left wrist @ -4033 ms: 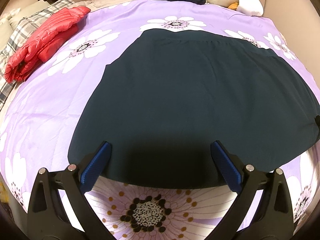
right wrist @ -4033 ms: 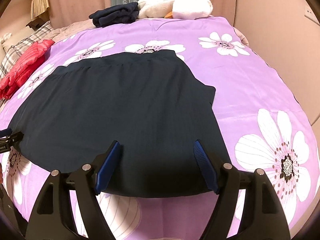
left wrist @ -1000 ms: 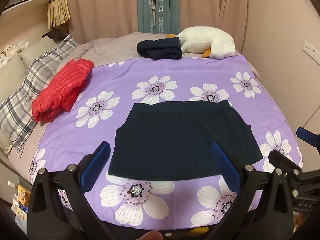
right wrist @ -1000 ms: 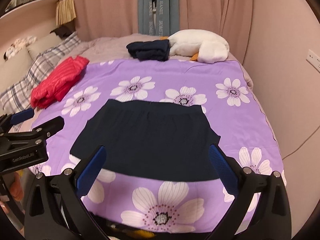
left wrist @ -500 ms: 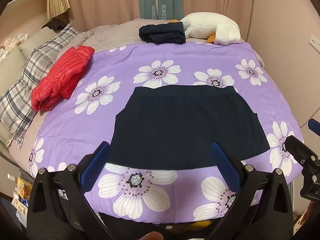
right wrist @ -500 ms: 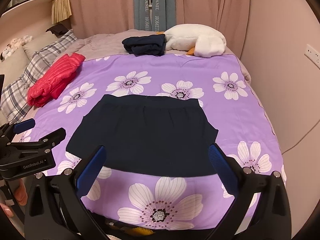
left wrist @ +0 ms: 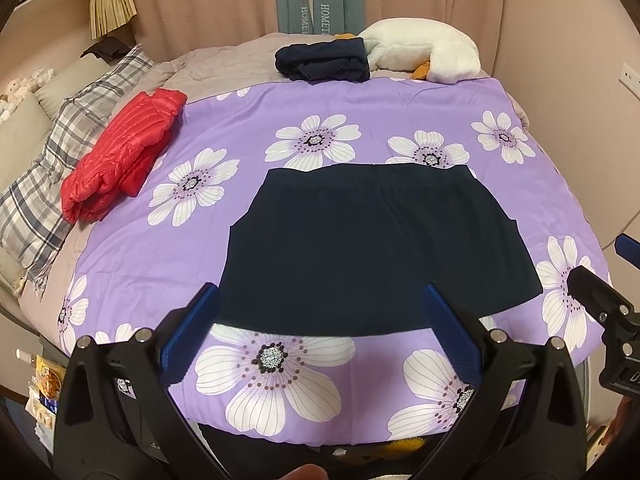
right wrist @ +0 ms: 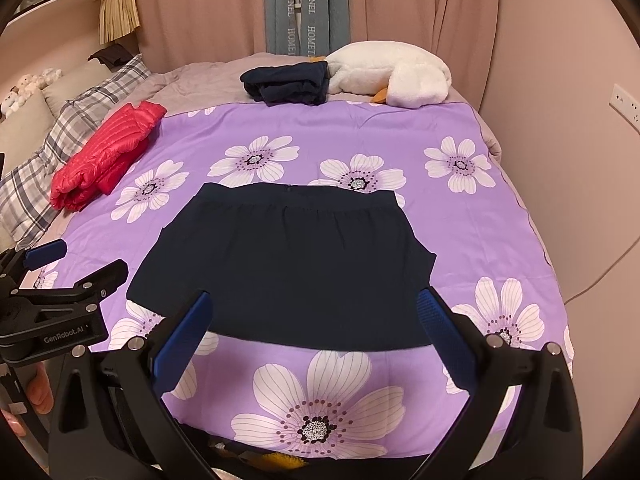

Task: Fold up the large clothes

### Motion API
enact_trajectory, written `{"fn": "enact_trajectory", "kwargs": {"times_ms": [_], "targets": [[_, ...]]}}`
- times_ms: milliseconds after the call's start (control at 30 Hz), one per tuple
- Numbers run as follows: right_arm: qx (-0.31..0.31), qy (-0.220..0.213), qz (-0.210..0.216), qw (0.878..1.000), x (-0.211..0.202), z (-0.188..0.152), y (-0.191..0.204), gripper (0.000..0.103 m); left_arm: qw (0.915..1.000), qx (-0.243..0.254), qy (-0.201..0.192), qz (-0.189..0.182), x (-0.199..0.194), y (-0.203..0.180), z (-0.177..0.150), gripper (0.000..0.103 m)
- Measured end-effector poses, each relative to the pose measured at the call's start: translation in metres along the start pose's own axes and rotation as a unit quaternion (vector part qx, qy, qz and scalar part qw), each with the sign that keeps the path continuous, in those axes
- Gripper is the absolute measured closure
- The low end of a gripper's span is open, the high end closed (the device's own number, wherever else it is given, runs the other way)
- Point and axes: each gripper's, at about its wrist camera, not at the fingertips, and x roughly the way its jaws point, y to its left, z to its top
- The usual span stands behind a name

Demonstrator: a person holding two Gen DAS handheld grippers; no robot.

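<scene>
A dark navy skirt (left wrist: 372, 248) (right wrist: 288, 268) lies spread flat on the purple flowered bedspread (left wrist: 360, 136) (right wrist: 360, 148), waistband toward the far side, hem toward me. My left gripper (left wrist: 320, 320) hovers open above the near bed edge, just short of the hem, with nothing between its blue pads. In the same way my right gripper (right wrist: 316, 320) is open and held back from the hem. Each gripper shows at the edge of the other's view.
A folded red puffer jacket (left wrist: 124, 156) (right wrist: 106, 152) lies at the left by plaid pillows (left wrist: 48, 184). Folded navy clothes (left wrist: 324, 60) (right wrist: 288, 82) and a white plush goose (left wrist: 424, 54) (right wrist: 392, 74) sit at the far end. A wall bounds the right side.
Both grippers have pulled back and up from the skirt's hem since four seconds ago; over the last second they have drifted slightly closer to the bed. The skirt has not moved.
</scene>
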Motion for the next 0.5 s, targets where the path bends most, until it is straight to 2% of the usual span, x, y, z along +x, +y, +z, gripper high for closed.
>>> {"fn": "enact_trajectory", "kwargs": {"times_ms": [500], "targets": [[0.000, 0.005, 0.002, 1.000, 0.0044, -0.0014, 0.0005, 0.001, 1.0000, 0.004, -0.002, -0.001, 0.0016, -0.0009, 0.0010, 0.002]]}}
